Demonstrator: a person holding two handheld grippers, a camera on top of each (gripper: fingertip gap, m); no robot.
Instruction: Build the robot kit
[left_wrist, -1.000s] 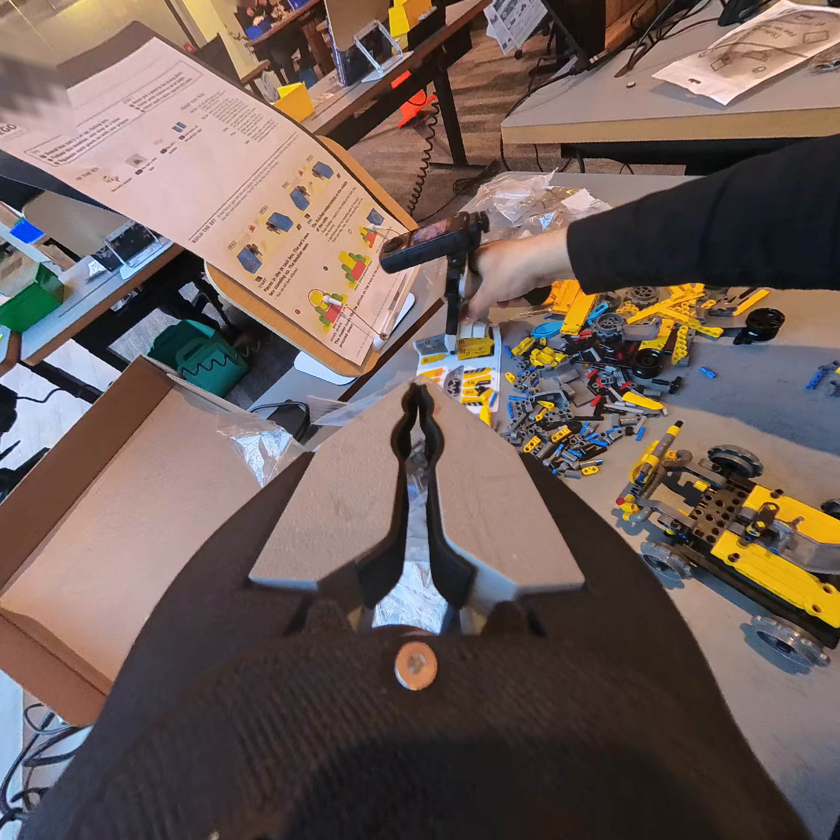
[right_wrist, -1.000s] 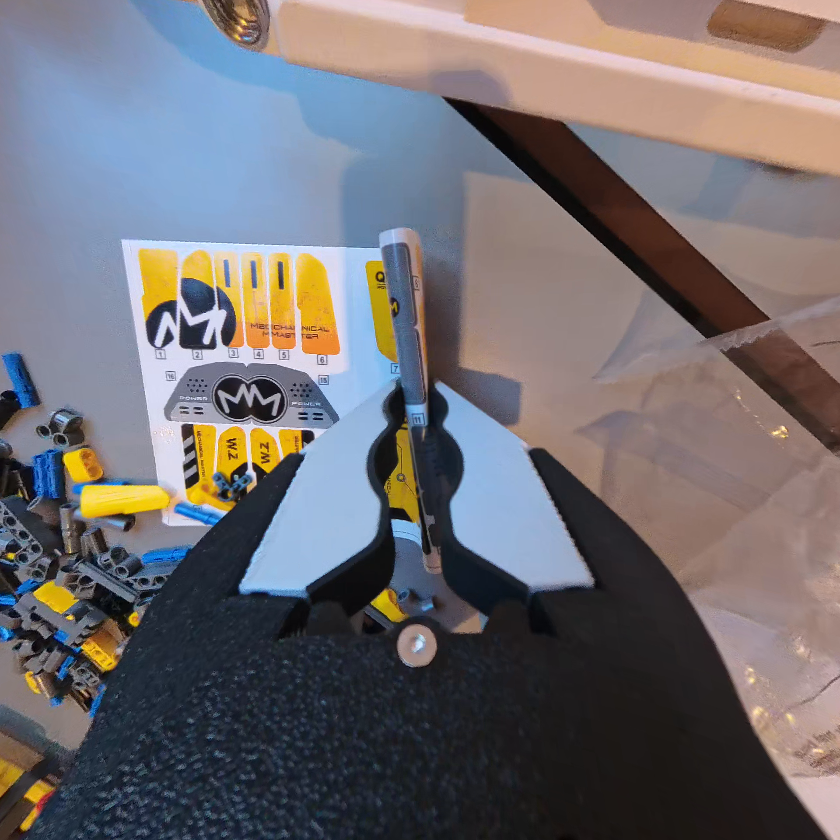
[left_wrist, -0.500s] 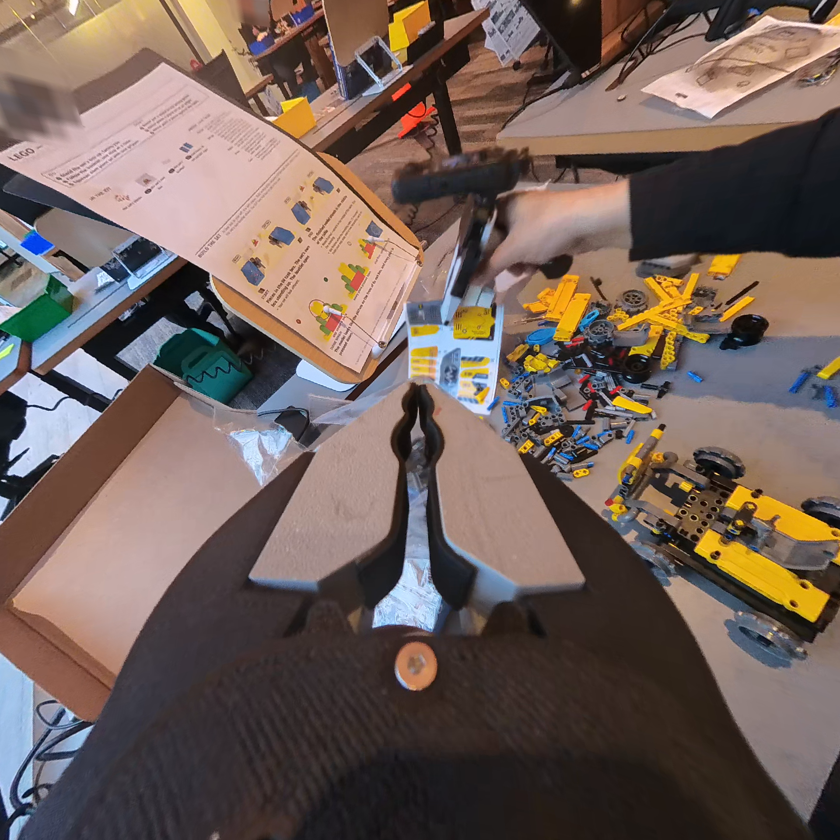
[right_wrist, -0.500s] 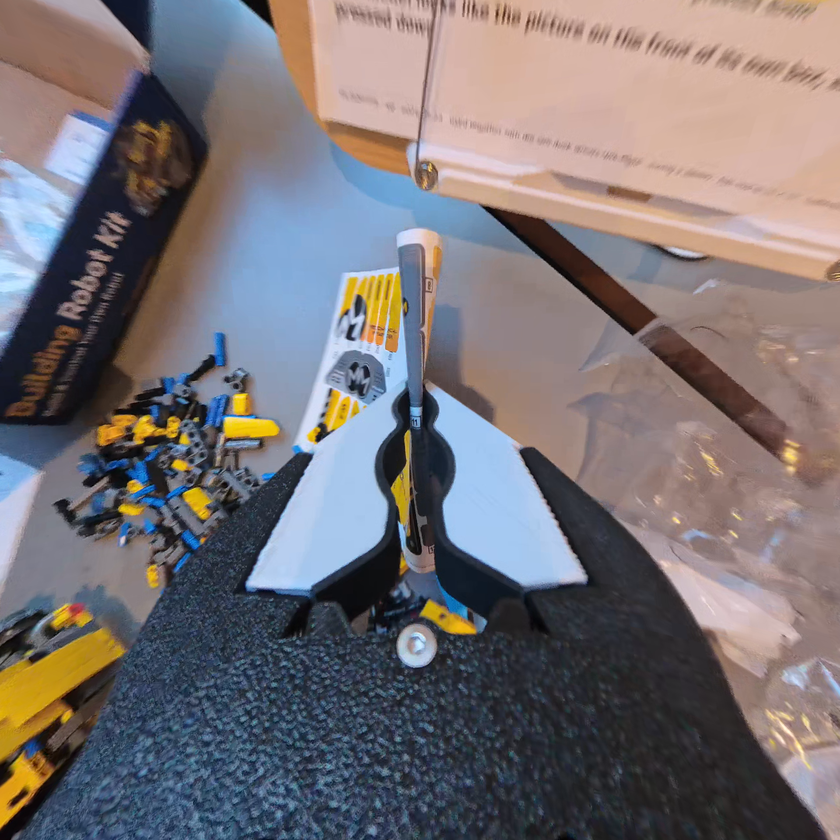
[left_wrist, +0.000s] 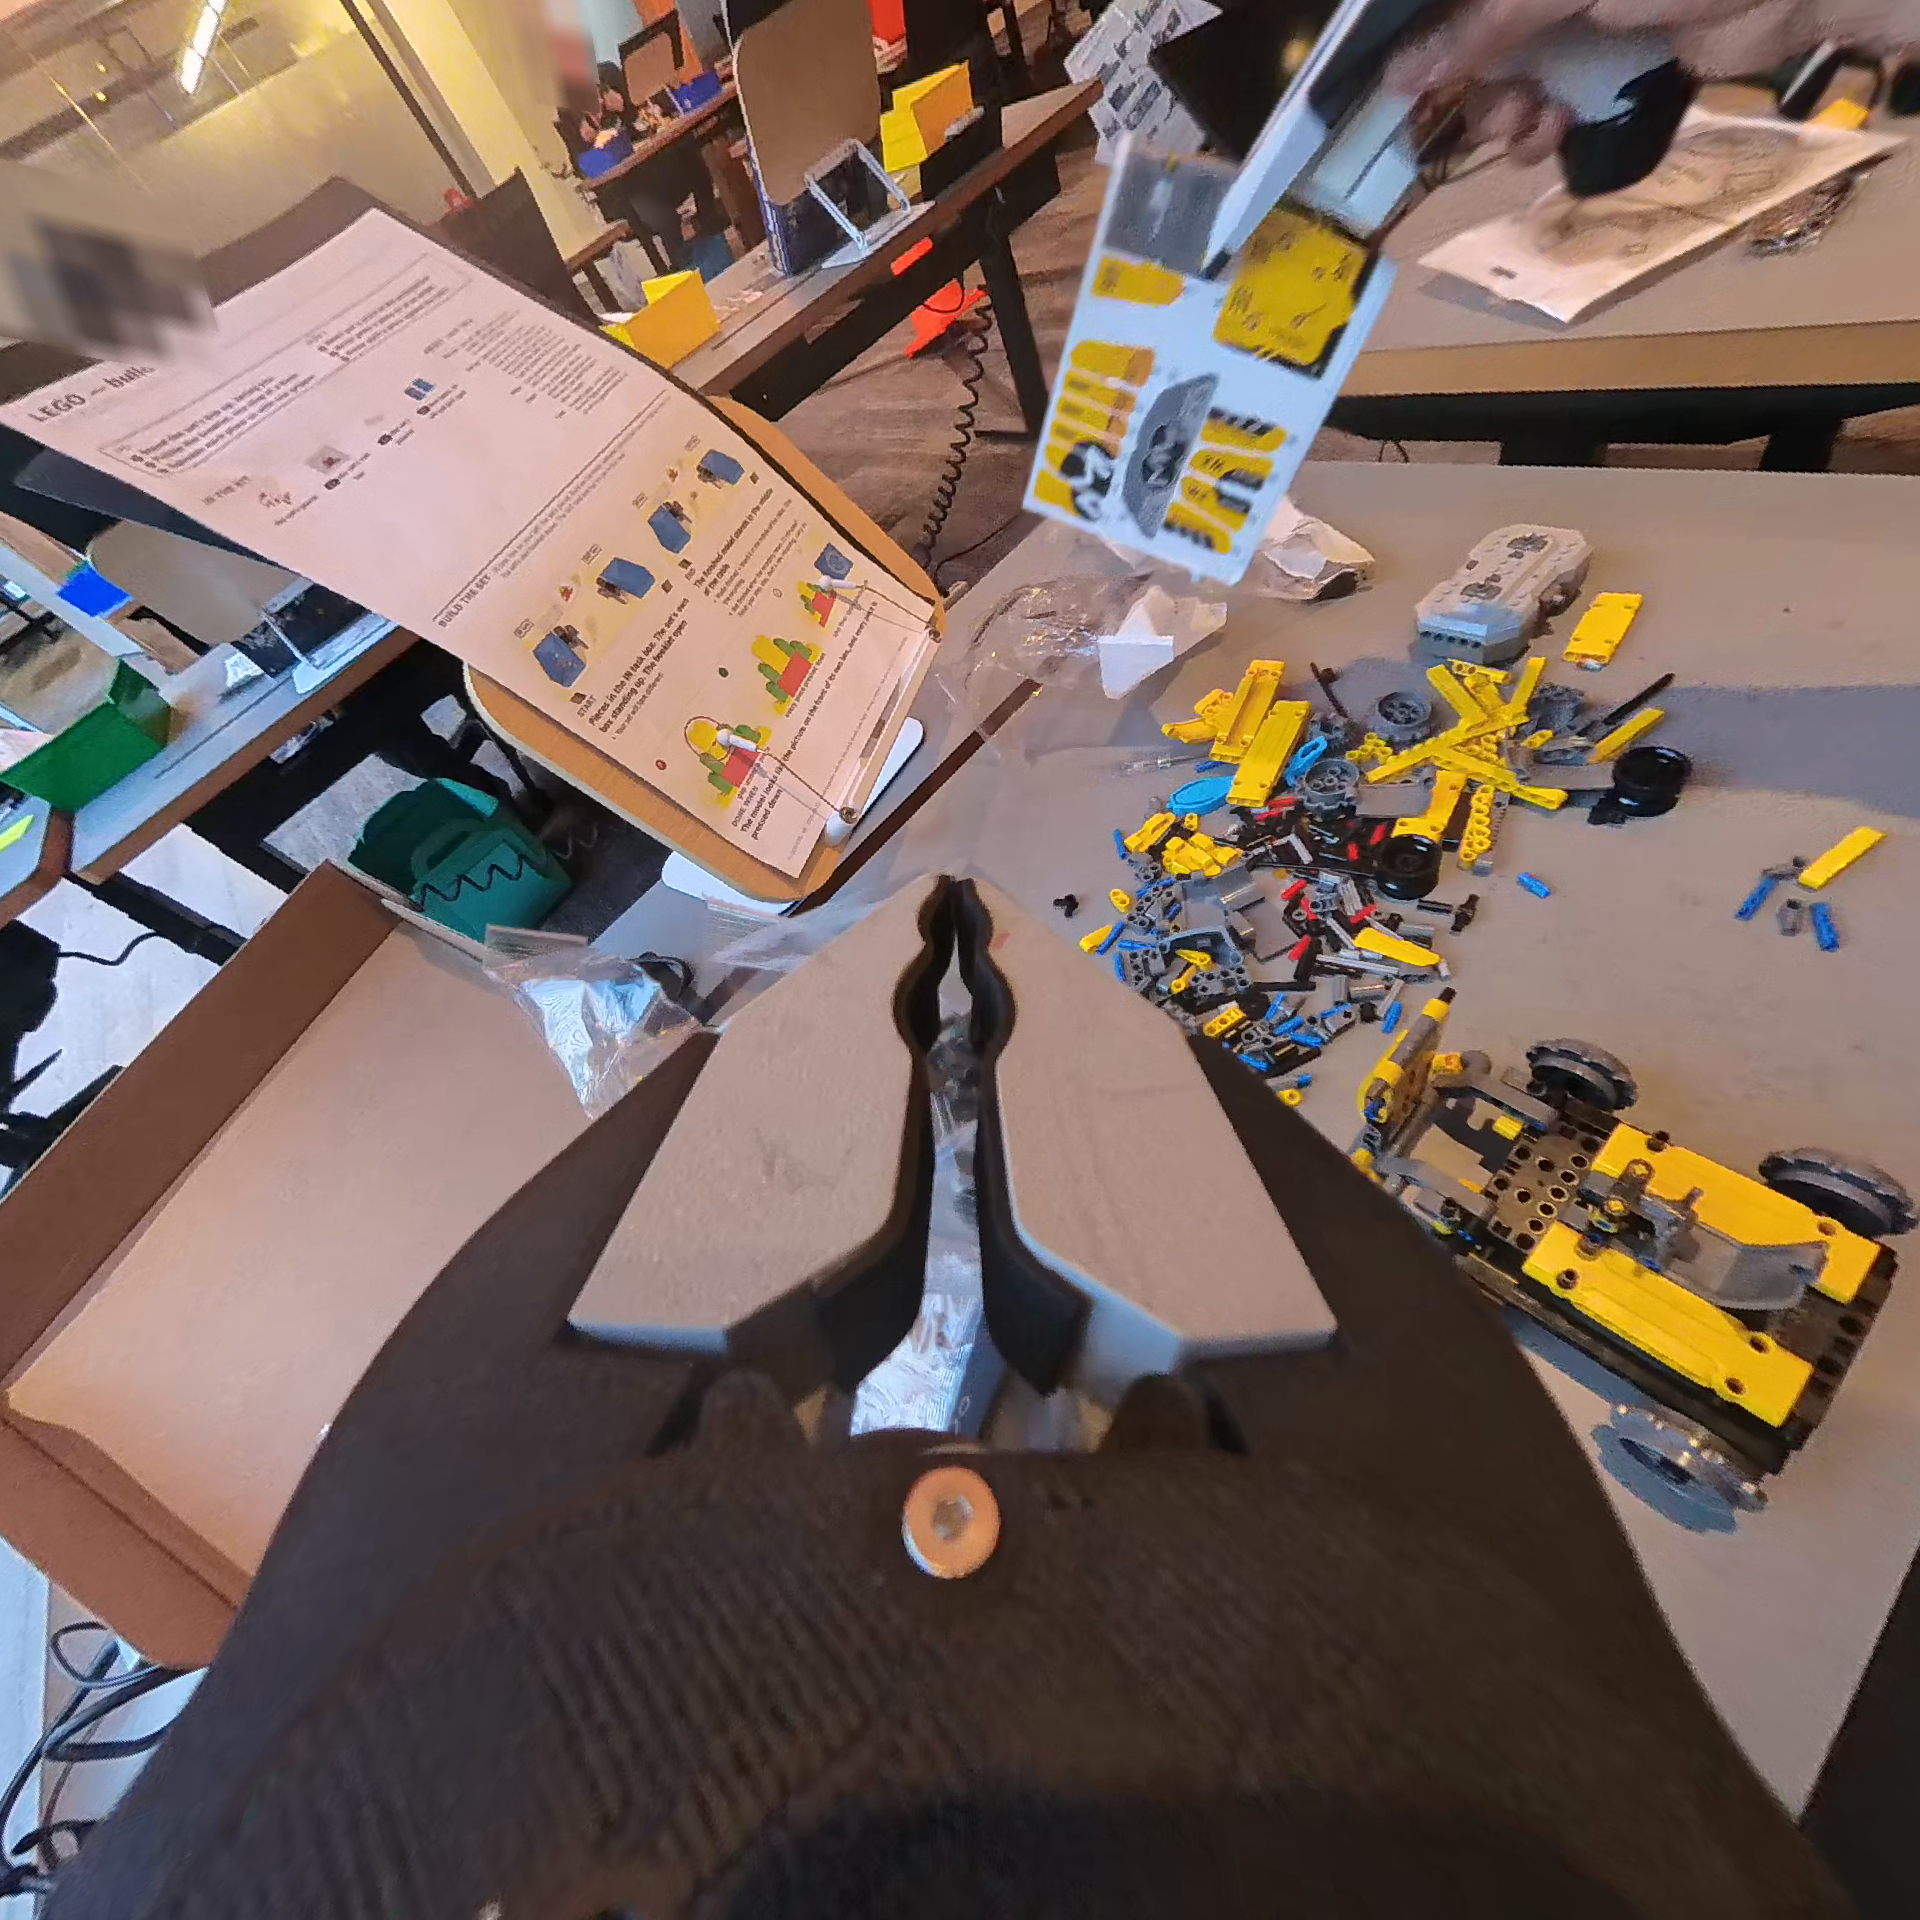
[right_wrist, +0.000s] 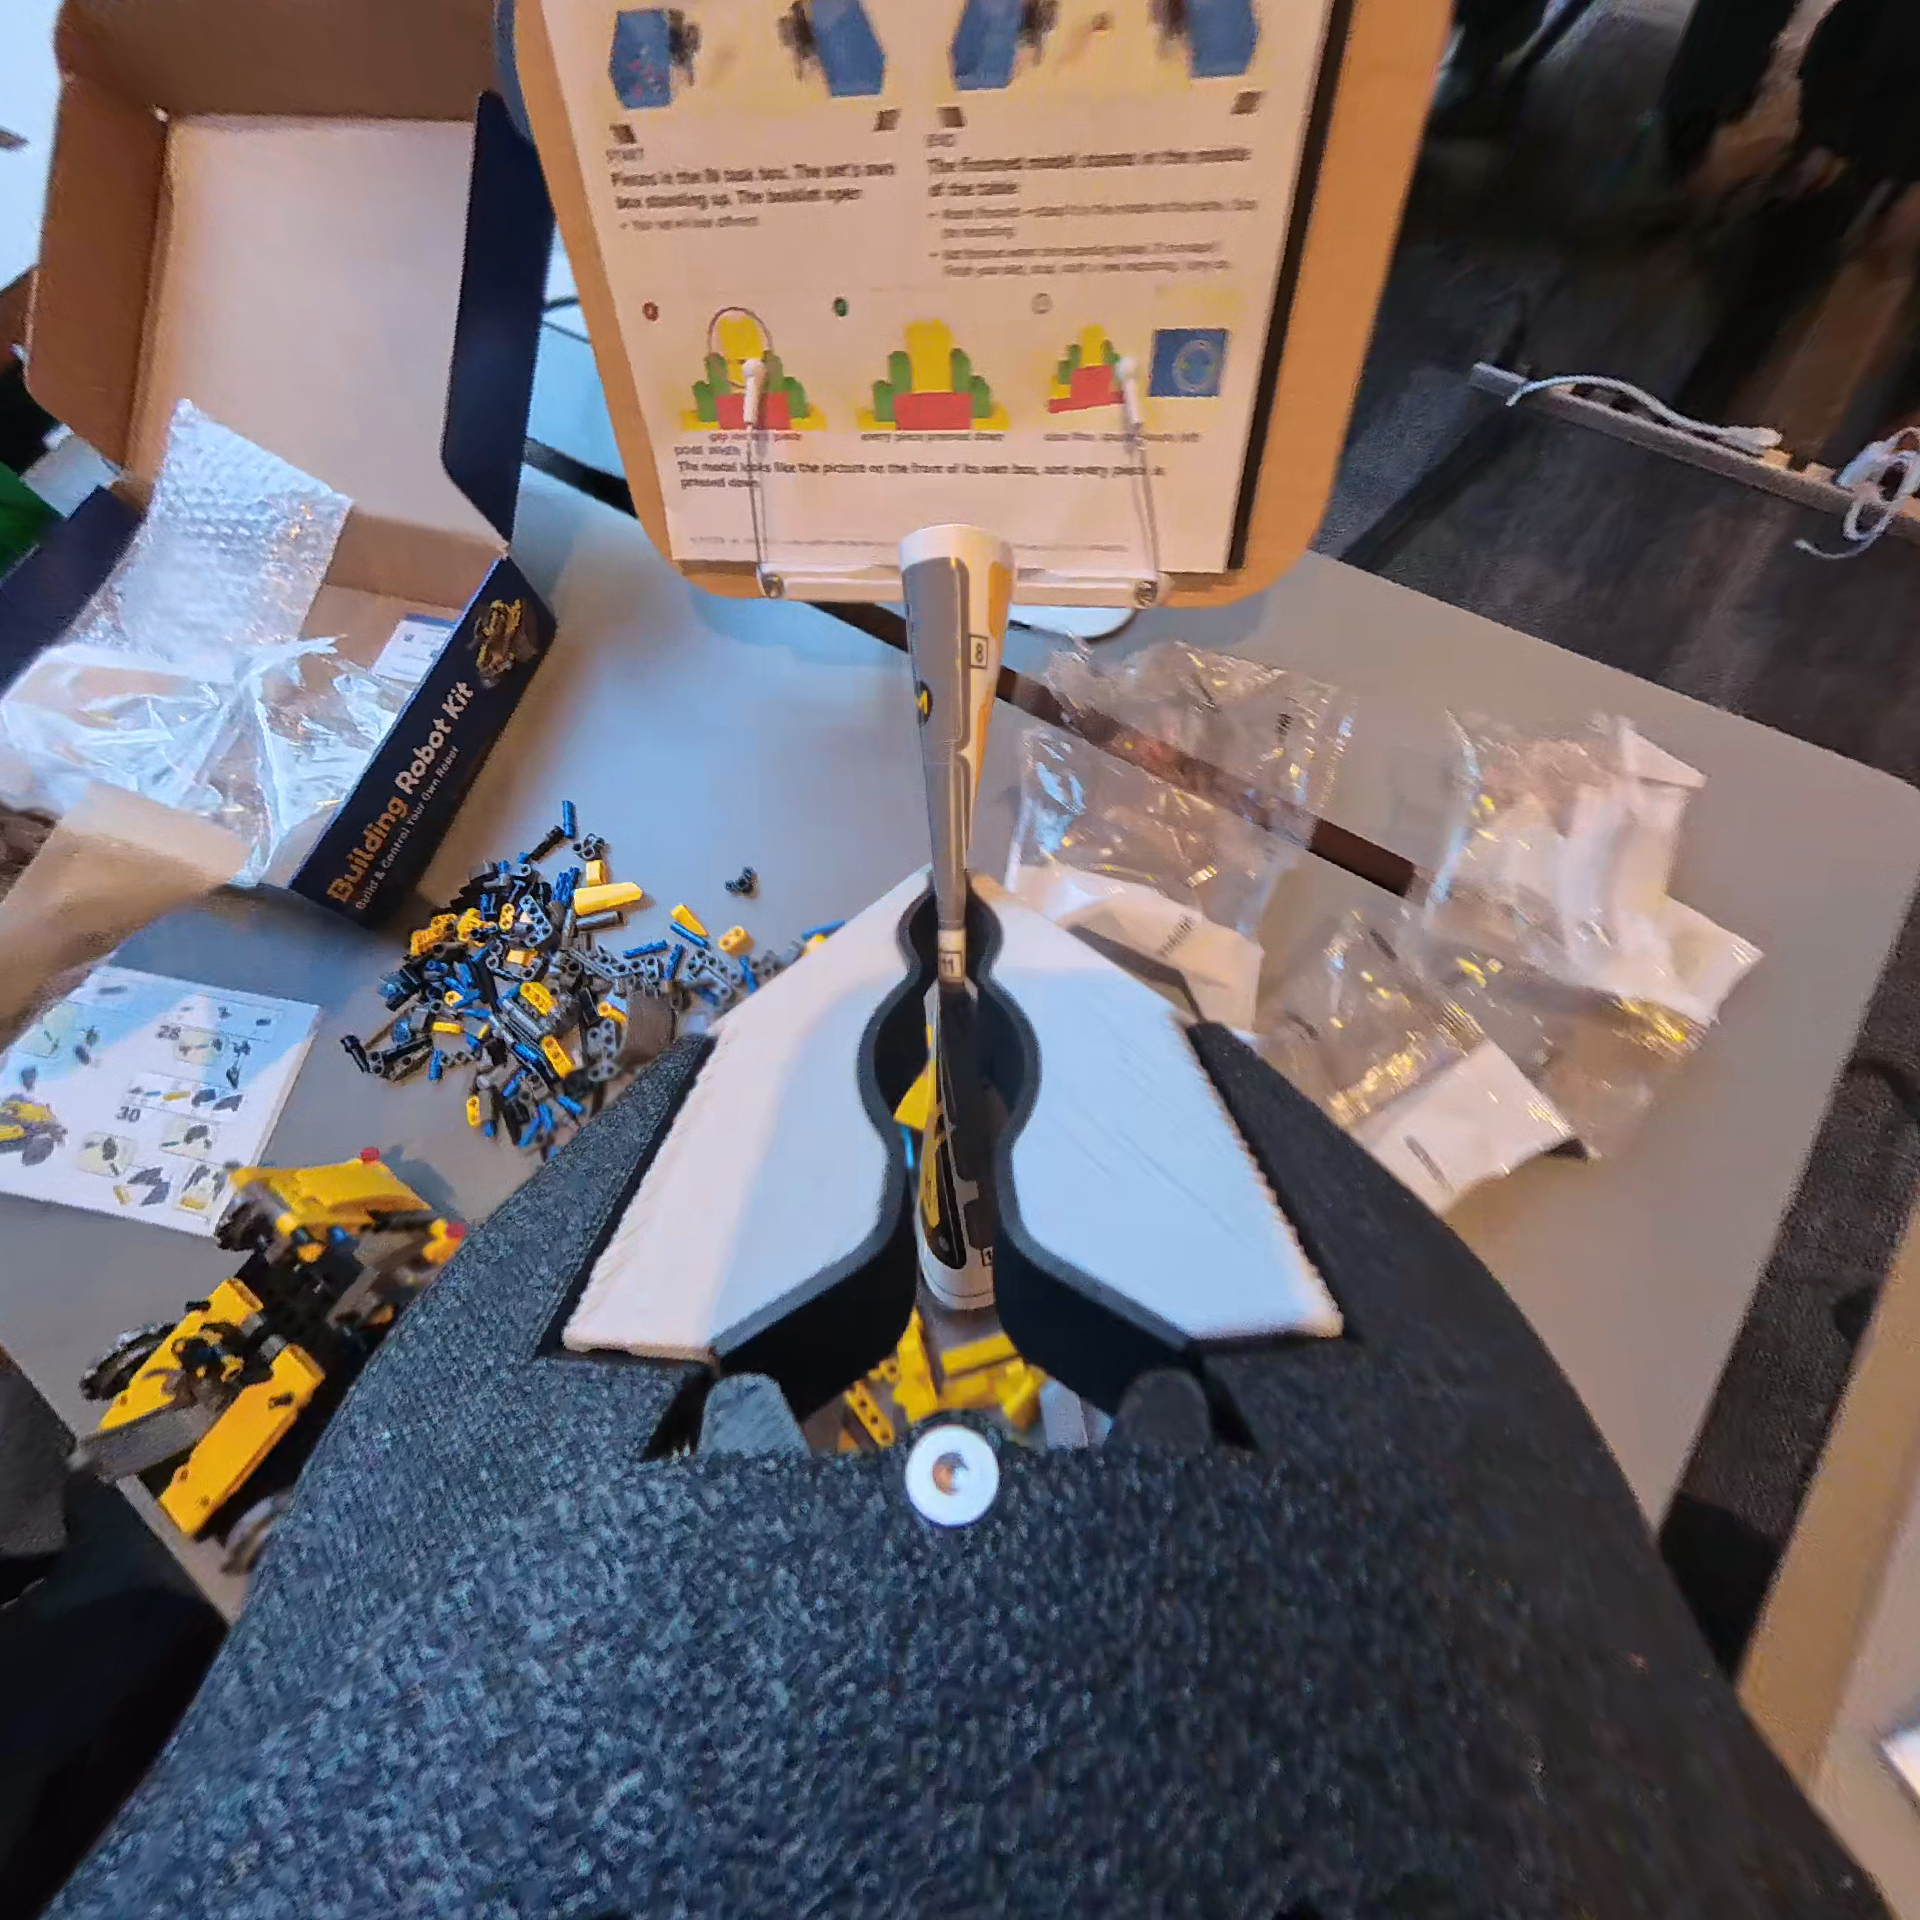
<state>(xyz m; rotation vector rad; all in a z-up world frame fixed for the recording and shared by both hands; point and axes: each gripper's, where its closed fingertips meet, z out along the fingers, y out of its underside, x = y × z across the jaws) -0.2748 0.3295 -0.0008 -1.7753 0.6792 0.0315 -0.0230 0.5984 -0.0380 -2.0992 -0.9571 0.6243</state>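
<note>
My right gripper (right_wrist: 951, 894) is shut on a yellow, grey and white sticker sheet (right_wrist: 951, 727), seen edge-on and held high above the grey table (right_wrist: 727, 727). In the left wrist view the same sheet (left_wrist: 1195, 405) hangs in the air from the right gripper (left_wrist: 1278, 166) at the top right, blurred. My left gripper (left_wrist: 954, 896) is shut and empty, hovering near the table's left edge over a clear plastic bag (left_wrist: 582, 1003). A pile of small yellow, blue and black building pieces (left_wrist: 1299, 883) and a part-built yellow vehicle (left_wrist: 1642, 1236) lie on the table.
An instruction sheet on a wooden stand (left_wrist: 665, 644) stands at the table's edge. An open cardboard box (left_wrist: 260, 1174) is at the left. Empty clear bags (right_wrist: 1403, 935), a dark blue kit box (right_wrist: 416, 769) and a booklet (right_wrist: 145, 1091) lie on the table. My right fingertips sit around 40 cm from my left ones. The left tips stand about 30 cm off the part-built yellow vehicle (left_wrist: 1642, 1236). It is also in sight in the right wrist view (right_wrist: 181, 1362).
My right gripper has lifted the sticker sheet off the table and carried it high up and back. The left gripper has stayed shut and almost still.
</note>
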